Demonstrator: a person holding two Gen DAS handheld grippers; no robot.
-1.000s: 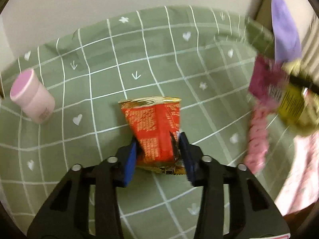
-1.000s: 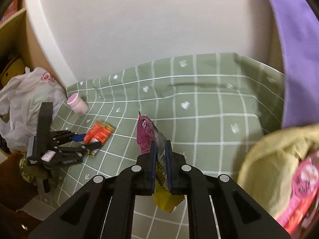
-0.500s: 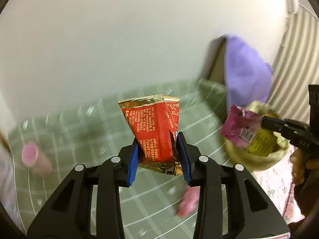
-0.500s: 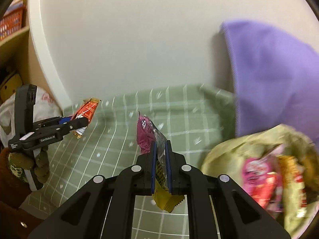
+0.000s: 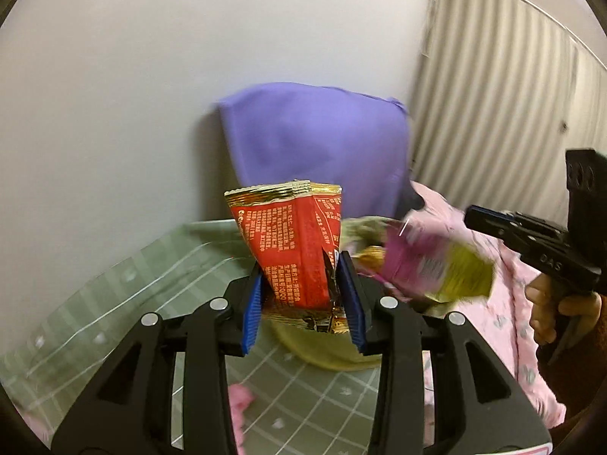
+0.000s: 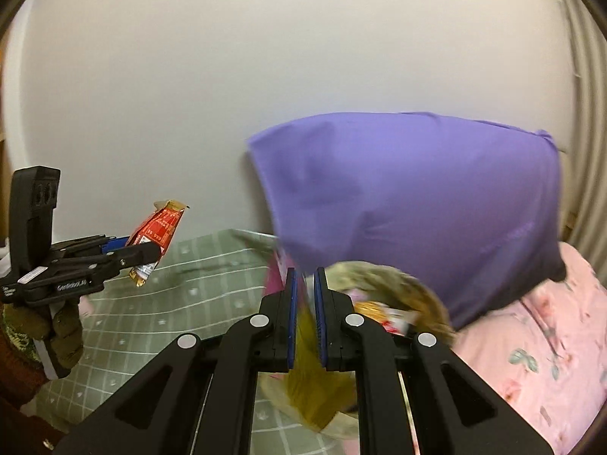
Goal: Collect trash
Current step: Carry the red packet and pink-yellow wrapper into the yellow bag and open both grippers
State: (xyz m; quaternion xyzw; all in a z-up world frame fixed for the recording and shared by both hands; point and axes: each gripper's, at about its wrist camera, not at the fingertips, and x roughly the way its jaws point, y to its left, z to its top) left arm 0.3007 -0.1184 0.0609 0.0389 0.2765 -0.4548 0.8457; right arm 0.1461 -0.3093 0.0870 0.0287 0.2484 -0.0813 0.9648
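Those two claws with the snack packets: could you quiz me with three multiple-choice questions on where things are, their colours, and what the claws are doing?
1. The big purple pillow leans against: A the white wall, B a bookshelf, C a window.
2. The crinkled foil wrapper in the left claw is: A blue, B red and gold, C black.
3. The right claw is: A wide open and empty, B lying on the bed, C closed on a magenta-and-yellow packet.

Answers: 1 A, wall directly behind it. 2 B, red print with gold edges. 3 C, the packet sits between its blue pads.
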